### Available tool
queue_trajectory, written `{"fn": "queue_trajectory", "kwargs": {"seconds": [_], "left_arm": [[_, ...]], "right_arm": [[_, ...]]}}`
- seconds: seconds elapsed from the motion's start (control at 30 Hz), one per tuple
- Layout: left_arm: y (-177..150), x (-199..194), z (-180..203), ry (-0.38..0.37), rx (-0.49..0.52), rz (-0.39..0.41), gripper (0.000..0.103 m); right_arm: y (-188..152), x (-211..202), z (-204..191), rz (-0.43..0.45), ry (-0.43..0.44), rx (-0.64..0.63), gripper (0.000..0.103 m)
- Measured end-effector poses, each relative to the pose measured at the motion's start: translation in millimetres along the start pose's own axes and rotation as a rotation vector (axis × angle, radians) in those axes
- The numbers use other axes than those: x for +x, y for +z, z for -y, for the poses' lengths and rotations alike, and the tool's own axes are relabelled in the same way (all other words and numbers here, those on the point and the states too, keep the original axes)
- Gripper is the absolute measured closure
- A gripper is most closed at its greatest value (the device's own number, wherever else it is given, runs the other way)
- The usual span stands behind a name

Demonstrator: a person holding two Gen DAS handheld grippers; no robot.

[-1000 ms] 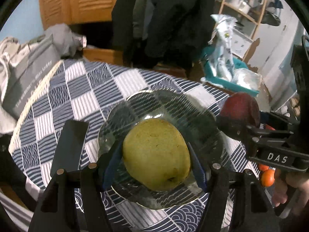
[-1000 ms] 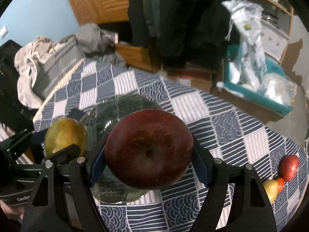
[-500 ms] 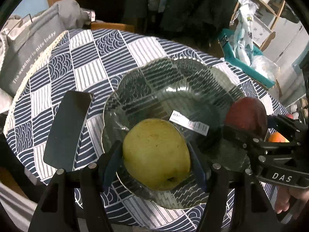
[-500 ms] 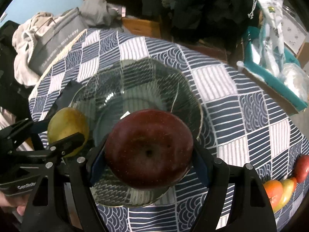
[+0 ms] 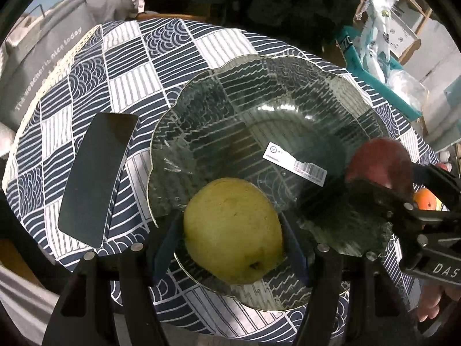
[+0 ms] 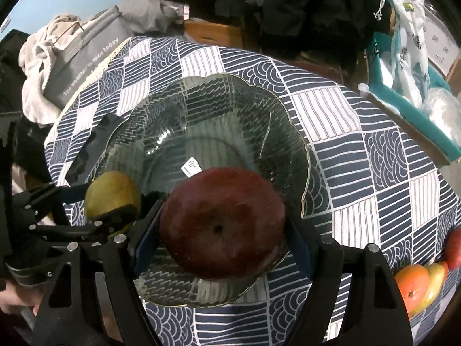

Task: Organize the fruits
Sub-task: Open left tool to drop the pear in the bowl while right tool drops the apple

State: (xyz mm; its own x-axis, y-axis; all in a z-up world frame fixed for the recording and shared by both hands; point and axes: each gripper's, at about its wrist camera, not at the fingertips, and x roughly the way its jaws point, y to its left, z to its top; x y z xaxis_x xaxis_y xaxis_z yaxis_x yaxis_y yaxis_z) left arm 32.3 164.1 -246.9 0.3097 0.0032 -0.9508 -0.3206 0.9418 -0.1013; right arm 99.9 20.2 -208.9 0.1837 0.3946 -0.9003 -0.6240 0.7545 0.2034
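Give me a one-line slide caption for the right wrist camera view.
Right gripper holds a dark red apple over the glass bowl while the left gripper brings a yellow-green pear.

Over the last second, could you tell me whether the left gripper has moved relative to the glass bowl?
Yes. The left gripper, shut on the pear, has come forward and down over the glass bowl's near rim.

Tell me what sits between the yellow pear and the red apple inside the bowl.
In the left wrist view, only bare glass bowl floor separates the pear from the apple, apart from a white barcode sticker and one dark finger of the right claw.
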Motion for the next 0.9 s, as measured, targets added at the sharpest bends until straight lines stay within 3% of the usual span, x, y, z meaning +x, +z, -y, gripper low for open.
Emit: {"fn": "queue_trajectory", "kwargs": {"seconds": [0.17, 0.47, 0.7, 0.9], "left_arm": [[-0.2, -8.3, 8.2, -0.008, 0.038, 0.025, 0.027], [3.9, -26.1, 8.1, -0.013, 0.023, 0.079, 0.027], [5.8, -46.1, 20.6, -0.033, 0.04, 0.139, 0.027], [7.6, -65.6, 38.3, -0.068, 0.071, 0.181, 0.027]], "right_arm": [[0.4, -2.2, 3.8, 0.012, 0.033, 0.034, 0.024], [-1.1, -11.9, 5.3, 0.037, 0.061, 0.062, 0.024], [-1.6, -38.1, 2.6, 0.116, 0.009, 0.046, 0.024], [-6.0, -68.2, 9.0, 0.189, -0.086, 0.058, 0.024]]}}
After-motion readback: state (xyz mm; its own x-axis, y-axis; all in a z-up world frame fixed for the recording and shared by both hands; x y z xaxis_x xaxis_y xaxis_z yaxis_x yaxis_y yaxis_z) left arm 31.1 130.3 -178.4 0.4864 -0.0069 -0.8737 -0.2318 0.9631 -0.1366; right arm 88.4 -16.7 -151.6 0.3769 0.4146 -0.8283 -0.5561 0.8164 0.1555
